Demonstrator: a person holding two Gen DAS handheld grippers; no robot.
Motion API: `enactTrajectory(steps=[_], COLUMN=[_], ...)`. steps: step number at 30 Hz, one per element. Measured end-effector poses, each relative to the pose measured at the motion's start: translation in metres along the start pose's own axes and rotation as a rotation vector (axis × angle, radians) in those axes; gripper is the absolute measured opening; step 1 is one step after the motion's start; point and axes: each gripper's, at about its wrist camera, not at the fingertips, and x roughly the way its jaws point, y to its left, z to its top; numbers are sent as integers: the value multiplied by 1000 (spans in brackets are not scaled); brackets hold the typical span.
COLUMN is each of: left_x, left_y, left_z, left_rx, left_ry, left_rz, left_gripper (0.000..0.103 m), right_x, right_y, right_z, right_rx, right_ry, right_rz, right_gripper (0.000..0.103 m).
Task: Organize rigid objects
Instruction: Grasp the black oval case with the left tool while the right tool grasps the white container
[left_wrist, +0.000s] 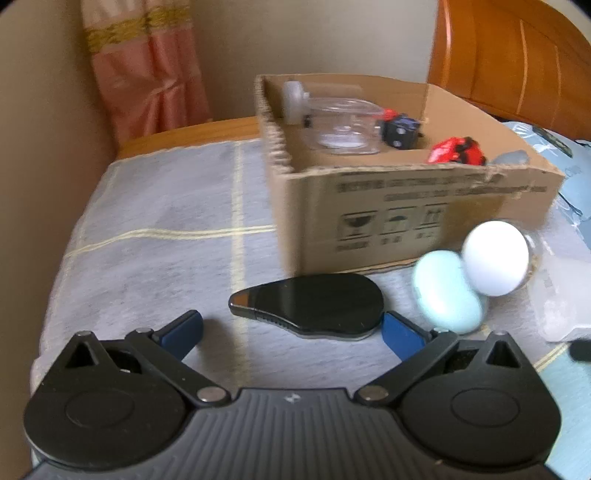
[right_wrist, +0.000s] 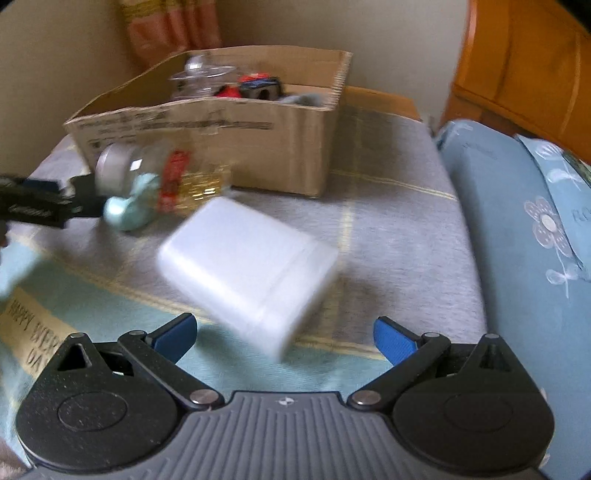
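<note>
A cardboard box (left_wrist: 424, 218) stands on the bed and holds a clear jar (left_wrist: 343, 125), a dark toy (left_wrist: 400, 129) and a red toy car (left_wrist: 458, 149). My left gripper (left_wrist: 291, 328) is open; a flat black teardrop-shaped object (left_wrist: 310, 304) lies on the cover just ahead between its fingers. A pale blue oval case (left_wrist: 447, 291) and a white-lidded glass jar (left_wrist: 495, 258) lie to the right. My right gripper (right_wrist: 284, 332) is open just short of a white plastic box (right_wrist: 247, 266). The cardboard box (right_wrist: 258, 147) shows behind it.
The bed has a grey checked cover (left_wrist: 166, 229). A blue pillow (right_wrist: 517, 221) lies right of the white box. A wooden headboard (left_wrist: 517, 55) and a pink curtain (left_wrist: 147, 74) stand behind. My left gripper shows at the left edge of the right wrist view (right_wrist: 40, 203).
</note>
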Motion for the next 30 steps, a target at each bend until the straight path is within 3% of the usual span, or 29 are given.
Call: enactTrajectory(steps=[4,10,14,19,30], left_x=[-2,-3,-2,-2,2], left_y=[11,9,10,11,8], left_z=[-2,-2,-2,-3,3], left_rx=[-16,-15,-13,-9,-37], left_ry=[1,-7,-7,-6,8], left_rz=[13,13,10,5,26], left_gripper=[102,102,102,102,102], right_x=[-3,-5,-1,8,9], right_y=[-15,-4,15,27,8], right_z=[-3,5,17,31,29], right_rx=[35,58,61,66,114], right_ry=[11,33,13,6,13], right_rz=[-42,91,122,77,-51], right_gripper=[103,103,103,103,103])
